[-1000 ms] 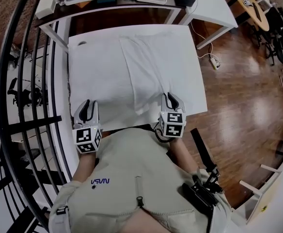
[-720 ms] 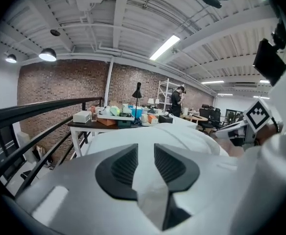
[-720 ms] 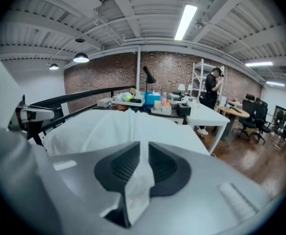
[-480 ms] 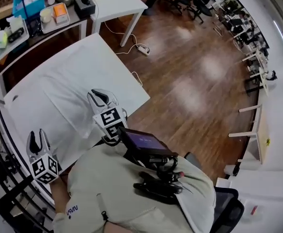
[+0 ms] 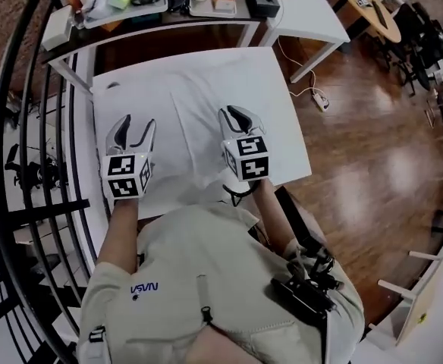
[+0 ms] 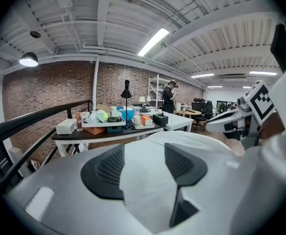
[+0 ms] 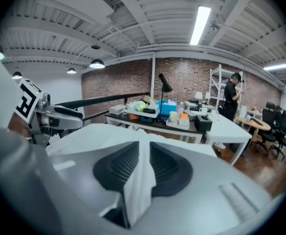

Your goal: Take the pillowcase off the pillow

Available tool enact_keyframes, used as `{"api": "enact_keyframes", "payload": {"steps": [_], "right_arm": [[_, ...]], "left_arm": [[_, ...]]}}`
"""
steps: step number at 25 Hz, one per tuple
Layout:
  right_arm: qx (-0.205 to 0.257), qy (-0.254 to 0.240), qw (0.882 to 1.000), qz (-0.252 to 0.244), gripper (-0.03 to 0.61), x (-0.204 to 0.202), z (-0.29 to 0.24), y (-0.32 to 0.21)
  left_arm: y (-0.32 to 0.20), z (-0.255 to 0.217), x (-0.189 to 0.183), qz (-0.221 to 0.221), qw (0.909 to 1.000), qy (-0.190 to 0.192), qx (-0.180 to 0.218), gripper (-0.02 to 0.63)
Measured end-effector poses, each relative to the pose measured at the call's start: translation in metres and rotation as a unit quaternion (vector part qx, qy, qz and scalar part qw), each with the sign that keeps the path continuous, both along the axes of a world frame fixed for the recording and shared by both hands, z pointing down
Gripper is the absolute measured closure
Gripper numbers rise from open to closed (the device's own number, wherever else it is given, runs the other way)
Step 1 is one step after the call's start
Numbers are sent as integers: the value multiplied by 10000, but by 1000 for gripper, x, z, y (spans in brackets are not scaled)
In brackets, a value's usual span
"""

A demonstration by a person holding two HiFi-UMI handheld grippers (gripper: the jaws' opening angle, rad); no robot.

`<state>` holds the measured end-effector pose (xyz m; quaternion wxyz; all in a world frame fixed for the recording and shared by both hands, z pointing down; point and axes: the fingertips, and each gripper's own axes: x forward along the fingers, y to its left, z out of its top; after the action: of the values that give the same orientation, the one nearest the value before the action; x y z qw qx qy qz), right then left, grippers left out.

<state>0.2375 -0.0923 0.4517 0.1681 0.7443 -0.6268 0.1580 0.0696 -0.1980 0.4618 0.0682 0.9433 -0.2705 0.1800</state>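
The left gripper [image 6: 144,163] is released: its two dark ribbed pads stand well apart and have just been opening. White cloth shows in the gap between them, but neither pad presses on it. The right gripper [image 7: 143,160] is clenched on a thin upright fold of white cloth, which the pads squeeze between them and which hangs down towards the camera. That fold appears to be an edge of the pillowcase [image 5: 206,139].

From the head view, the pillow [image 5: 199,97] lies flat as a long raised rectangle in the middle of a white-covered table [image 5: 282,142], with one short end towards the person. Both grippers hover over that near end, the left by the pillow's left edge and the right at its right edge. Beyond the table's far side stands a dark desk [image 5: 168,23] crowded with trays and boxes.

The pillowcase seems to be on the pillow along its whole length, so the task looks to be at its start: getting a hold on the near end of the case. Only one side is held so far.

The next move likely calls for the left gripper to come down and close, either on the opposite edge of the case or on the pillow itself to hold it back. Then the right gripper can draw the case off. I cannot tell from these views which end of the case is the open one.
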Motion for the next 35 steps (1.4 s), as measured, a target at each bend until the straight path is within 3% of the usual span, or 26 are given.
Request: {"api": "enact_keyframes", "payload": {"steps": [4,9,17,20,22,24,26,28,30,35], "right_arm": [[54,208,9996,-204,461,15,-10,-43],[-327,86,9975,-628,403,18,-6,-106],[-1576,118,9825,-982,403,13,55,-156],[-1930,177,9757,-1019,403,17,74,-159],[-1976,267,9729,-1167,403,14,80,-164],[-2033,341,9711,-1204,413,12,86,-161],[-2087,366,9703,-1171,467,13,90,-154],[-2145,364,9700,-1084,513,17,91,-142],[-1875,489,9755,-1045,558,20,79,-140],[-1175,655,9898,-472,566,49,38,-127]], "left_arm": [[-22,-1,17,42,9998,-183,117,362],[-60,13,38,15,9978,-651,-80,334],[-86,48,65,53,9930,-1022,-589,328],[-78,79,66,234,9840,-1536,-870,328],[-67,96,61,393,9748,-1951,-1008,373],[-59,101,59,572,9720,-2069,-959,452],[-50,95,63,756,9760,-1869,-824,551],[-45,82,64,799,9833,-1488,-679,591],[-41,66,56,664,9895,-1129,-613,597],[-33,5,32,209,9987,-110,-446,600]]}}
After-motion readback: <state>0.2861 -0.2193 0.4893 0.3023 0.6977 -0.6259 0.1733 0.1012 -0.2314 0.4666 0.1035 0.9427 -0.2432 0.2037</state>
